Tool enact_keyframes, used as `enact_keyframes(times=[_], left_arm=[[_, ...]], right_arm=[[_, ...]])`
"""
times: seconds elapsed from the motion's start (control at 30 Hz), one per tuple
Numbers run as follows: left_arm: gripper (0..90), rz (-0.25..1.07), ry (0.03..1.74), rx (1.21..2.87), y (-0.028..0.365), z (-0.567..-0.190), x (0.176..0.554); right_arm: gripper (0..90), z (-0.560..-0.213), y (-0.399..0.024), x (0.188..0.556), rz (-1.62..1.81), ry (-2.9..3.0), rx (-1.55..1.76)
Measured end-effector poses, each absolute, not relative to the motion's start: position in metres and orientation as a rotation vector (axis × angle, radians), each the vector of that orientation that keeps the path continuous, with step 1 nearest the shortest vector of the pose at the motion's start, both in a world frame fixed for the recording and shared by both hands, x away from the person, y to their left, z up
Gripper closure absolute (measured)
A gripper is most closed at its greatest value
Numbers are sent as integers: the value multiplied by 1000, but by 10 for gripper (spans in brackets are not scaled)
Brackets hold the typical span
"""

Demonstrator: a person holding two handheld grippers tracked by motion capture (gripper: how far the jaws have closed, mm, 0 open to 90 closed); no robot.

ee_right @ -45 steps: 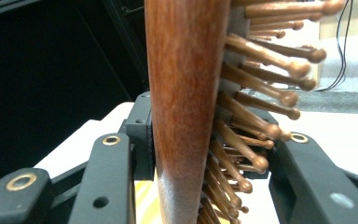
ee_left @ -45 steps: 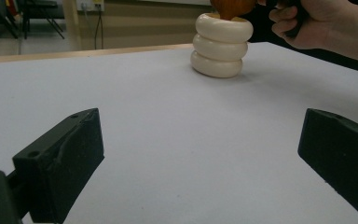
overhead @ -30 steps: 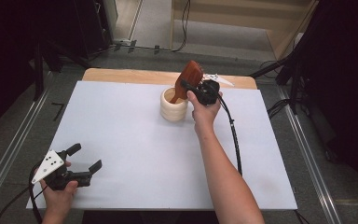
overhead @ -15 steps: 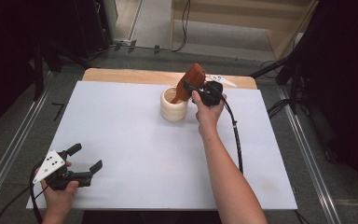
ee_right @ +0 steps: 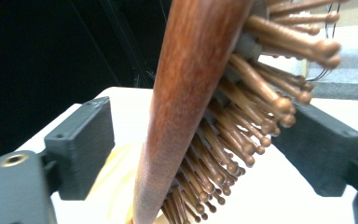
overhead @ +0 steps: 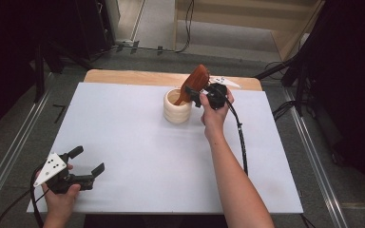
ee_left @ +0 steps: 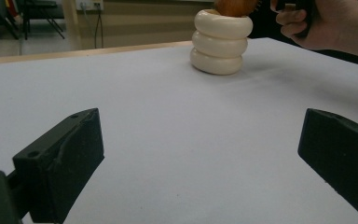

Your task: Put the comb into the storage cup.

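- Holder (overhead: 177, 109): cream-coloured ribbed cup of three stacked rings, upright on the white table (overhead: 138, 142), toward twelve o'clock from the table's middle.
- Contents: wooden hairbrush (overhead: 192, 84), handle end down inside the holder, head leaning out over the rim toward one o'clock; its wooden pins (ee_right: 242, 135) face the right-hand jaw in the right gripper view.
- Right gripper (overhead: 194, 91): held at three o'clock of the holder, just beside it. Its jaws have just been opening and now stand apart with the brush between them; a gap shows between the left-hand pad and the brush back, while the pin tips reach close to the other pad.
- Left gripper (overhead: 86, 160): jaws spread wide with nothing between them, low over the table near its seven o'clock corner, well apart from the holder.
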State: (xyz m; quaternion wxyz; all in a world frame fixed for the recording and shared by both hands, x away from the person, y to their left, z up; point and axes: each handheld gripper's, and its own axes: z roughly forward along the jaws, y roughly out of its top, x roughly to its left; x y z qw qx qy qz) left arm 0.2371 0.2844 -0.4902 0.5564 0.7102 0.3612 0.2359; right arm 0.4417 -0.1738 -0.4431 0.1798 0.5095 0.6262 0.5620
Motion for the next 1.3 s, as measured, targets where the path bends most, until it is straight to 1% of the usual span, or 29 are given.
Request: enact_keyframes(times=[0.07, 0.1, 0.17, 0.77, 1.3], left_arm=[[4, 558, 853, 1676, 284, -490, 237], [4, 557, 853, 1676, 284, -490, 237], [5, 556, 852, 1677, 284, -490, 237], [4, 557, 853, 1677, 284, -490, 237], [4, 557, 851, 1678, 284, -490, 237]], right_arm=[[80, -442, -175, 442, 1581, 1773, 1442], [9, -443, -176, 442, 1574, 1786, 1444], [0, -443, -176, 442, 1577, 1802, 1435], [0, -434, -179, 425, 1505, 1862, 1338], [0, -430, -192, 402, 1538, 1863, 1293]])
